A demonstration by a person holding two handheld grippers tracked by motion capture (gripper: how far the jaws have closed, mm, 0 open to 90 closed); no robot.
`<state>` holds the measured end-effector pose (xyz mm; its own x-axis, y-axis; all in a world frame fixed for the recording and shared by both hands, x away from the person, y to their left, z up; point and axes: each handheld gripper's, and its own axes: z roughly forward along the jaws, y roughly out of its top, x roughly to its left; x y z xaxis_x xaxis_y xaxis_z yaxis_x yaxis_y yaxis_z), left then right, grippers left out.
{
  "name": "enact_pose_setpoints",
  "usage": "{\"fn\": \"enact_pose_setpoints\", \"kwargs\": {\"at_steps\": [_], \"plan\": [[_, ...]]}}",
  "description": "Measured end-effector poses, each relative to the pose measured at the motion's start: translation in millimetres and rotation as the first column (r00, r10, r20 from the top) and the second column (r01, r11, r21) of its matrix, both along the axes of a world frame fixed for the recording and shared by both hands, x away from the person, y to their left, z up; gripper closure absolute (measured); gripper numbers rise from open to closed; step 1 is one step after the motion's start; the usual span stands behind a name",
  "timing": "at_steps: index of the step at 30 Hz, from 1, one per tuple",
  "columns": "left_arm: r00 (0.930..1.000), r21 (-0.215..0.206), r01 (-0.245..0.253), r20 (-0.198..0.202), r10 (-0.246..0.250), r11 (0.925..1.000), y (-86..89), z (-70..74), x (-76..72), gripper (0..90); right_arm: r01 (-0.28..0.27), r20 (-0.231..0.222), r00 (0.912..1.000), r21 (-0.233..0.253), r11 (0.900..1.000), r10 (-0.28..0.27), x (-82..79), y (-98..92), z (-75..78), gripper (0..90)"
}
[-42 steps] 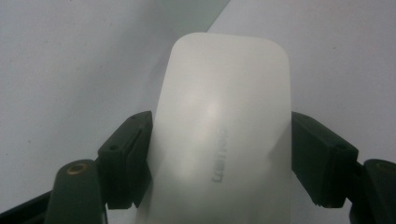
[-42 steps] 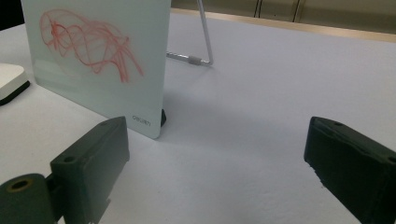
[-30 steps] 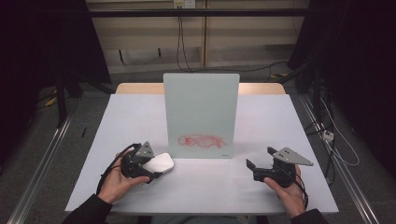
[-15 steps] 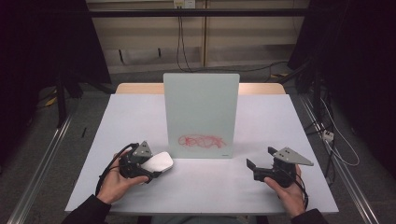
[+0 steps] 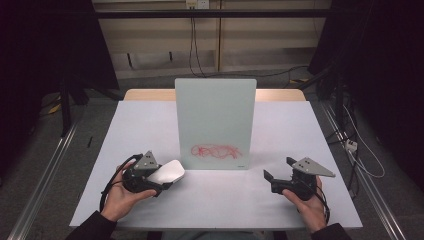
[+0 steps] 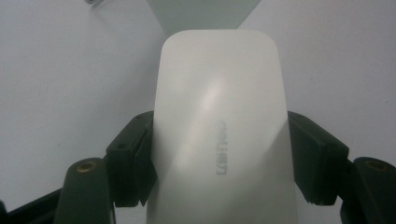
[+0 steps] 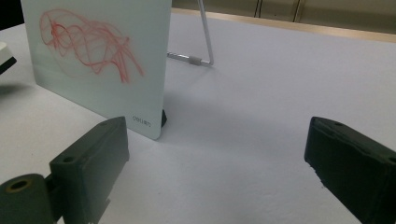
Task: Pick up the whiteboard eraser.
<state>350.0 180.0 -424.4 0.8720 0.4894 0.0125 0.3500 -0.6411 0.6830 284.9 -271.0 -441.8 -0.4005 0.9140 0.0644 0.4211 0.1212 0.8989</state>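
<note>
Pinching a white eraser (image 6: 219, 135) by its long sides, the left gripper (image 5: 159, 180) sits at the near left of the table (image 5: 150, 125), held in the person's left hand (image 5: 120, 197); in the left gripper view both black jaws press flat against the eraser's edges, and grey lettering runs along its smooth top. In the high view the eraser (image 5: 167, 172) juts out past the jaws toward the board, just above the tabletop. At the near right, the right gripper (image 5: 277, 176) rests in the right hand (image 5: 310, 205) with its jaws spread wide and nothing between them, aimed toward the board's lower corner. Farther back, at the middle of the table, a white board (image 5: 216, 122) stands tilted on a thin wire stand (image 7: 205, 44), with a red scribble (image 5: 216, 151) low on its face. The eraser is near the board's lower left edge but apart from it.
</note>
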Motion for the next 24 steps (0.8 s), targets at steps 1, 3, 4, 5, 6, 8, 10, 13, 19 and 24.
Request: {"fn": "enact_pose_setpoints", "kwargs": {"at_steps": [1, 3, 4, 5, 6, 8, 10, 13, 19, 24], "plan": [[1.0, -0.01, 0.003, -0.002, -0.003, 0.9999, 0.5, 0.7, -0.6, 31.0, 0.0, 0.0, 1.0, 0.0, 1.0, 0.0, 0.0, 0.0, 0.0, 6.5], [1.0, -0.023, 0.006, 0.004, -0.006, 0.9997, 1.3, 2.4, -1.3, 31.0, -0.001, -0.002, 1.0, 0.001, 1.0, 0.001, 0.2, 0.2, 0.0, 6.5], [0.9998, -0.024, -0.01, 0.016, 0.01, 0.9997, 0.9, 3.0, -2.9, 31.1, -0.001, -0.001, 1.0, 0.001, 1.0, 0.001, 0.4, 0.2, 0.0, 6.6], [0.9999, -0.034, 0.002, 0.012, -0.002, 0.9994, 1.8, 3.9, -2.8, 31.1, 0.0, -0.001, 1.0, 0.002, 1.0, 0.0, 0.6, 0.4, 0.1, 6.5], [0.9997, -0.031, -0.001, 0.023, 0.001, 0.9995, 2.4, 4.7, -3.5, 31.0, -0.001, -0.001, 1.0, 0.0, 1.0, 0.001, 0.8, 0.5, 0.0, 6.5], [0.9994, -0.059, -0.012, 0.033, 0.014, 0.9982, 2.7, 5.2, -5.6, 31.1, 0.0, -0.002, 1.0, 0.006, 1.0, 0.0, 1.3, 0.8, 0.1, 6.6], [0.9991, -0.069, -0.017, 0.038, 0.02, 0.9975, 4.2, 7.1, -7.0, 31.1, 0.003, -0.005, 1.0, 0.007, 1.0, -0.003, 2.1, 0.9, -0.2, 6.6], [0.9984, -0.094, -0.018, 0.052, 0.023, 0.9955, 5.2, 8.2, -8.4, 31.1, 0.009, -0.009, 0.9999, 0.014, 1.0, -0.009, 3.2, 0.7, -0.6, 6.6], [0.9957, -0.119, -0.031, 0.083, 0.041, 0.9925, 7.0, 11.6, -9.8, 31.1, 0.004, -0.006, 1.0, 0.01, 1.0, -0.004, 3.0, 0.6, -0.6, 6.6], [0.9904, -0.134, -0.045, 0.124, 0.061, 0.9899, 8.5, 15.3, -11.6, 31.1, 0.007, -0.006, 1.0, 0.013, 1.0, -0.007, 3.0, 0.0, -0.5, 6.7]]}}
